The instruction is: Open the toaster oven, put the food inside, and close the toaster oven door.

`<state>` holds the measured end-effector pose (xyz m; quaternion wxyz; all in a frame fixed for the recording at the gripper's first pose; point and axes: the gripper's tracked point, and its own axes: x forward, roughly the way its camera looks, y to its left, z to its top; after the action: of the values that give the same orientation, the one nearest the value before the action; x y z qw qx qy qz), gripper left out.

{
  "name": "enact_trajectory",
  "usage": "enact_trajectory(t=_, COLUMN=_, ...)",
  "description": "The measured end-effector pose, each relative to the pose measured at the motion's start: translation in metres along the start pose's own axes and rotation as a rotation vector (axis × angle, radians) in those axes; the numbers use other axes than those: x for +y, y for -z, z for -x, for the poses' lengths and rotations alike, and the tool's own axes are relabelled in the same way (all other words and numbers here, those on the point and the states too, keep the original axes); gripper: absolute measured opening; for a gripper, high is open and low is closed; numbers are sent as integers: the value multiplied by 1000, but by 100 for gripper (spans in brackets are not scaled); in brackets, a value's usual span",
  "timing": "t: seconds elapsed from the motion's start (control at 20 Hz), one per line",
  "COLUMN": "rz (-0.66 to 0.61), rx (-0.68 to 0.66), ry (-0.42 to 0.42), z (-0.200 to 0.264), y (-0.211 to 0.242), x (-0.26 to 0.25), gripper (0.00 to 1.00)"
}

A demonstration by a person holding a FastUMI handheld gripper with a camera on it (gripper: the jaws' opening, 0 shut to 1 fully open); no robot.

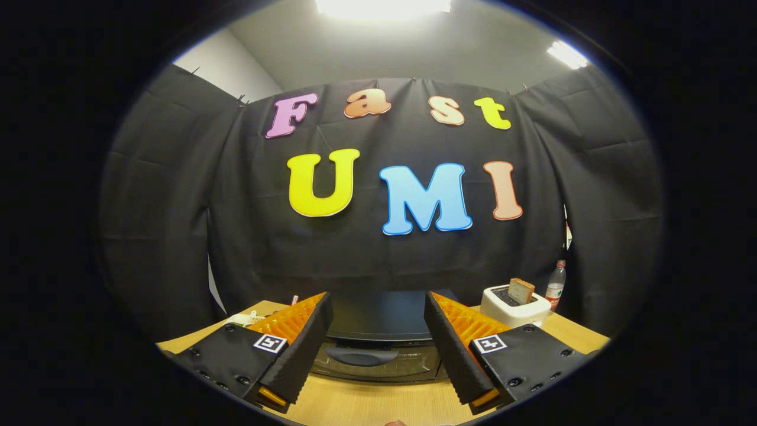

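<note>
A dark toaster oven (378, 331) stands on the wooden table (366, 405) just ahead of my fingers, seen between them. Its door is closed, and the curved handle (362, 356) runs across the top of the door glass. My gripper (378, 313) is open, with nothing between its fingers, which frame the oven's top from either side. A slice of toast (521, 290) stands up out of a white pop-up toaster (513, 307) beyond the right finger.
A clear plastic bottle (555, 285) with a red label stands behind the white toaster at the table's far right. Small pale objects (245, 319) lie beyond the left finger. The black cloth wall closes off the back of the table.
</note>
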<state>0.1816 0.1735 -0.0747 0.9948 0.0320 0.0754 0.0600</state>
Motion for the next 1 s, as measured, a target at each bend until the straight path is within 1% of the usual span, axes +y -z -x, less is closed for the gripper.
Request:
enact_trajectory(t=0.35, rz=30, rx=95, ry=5, z=-43, y=50, x=13, gripper=99)
enact_trajectory(t=0.6, rz=58, rx=140, ry=7, z=-61, y=79, x=20, gripper=99)
enact_trajectory(t=0.8, rz=72, rx=181, ry=45, z=-73, y=99, x=17, gripper=99)
enact_trajectory(t=0.95, rz=61, rx=234, ry=73, z=-80, y=118, x=13, gripper=99)
enact_trajectory(t=1.0, rz=42, rx=227, ry=73, z=-79, y=118, x=14, gripper=99)
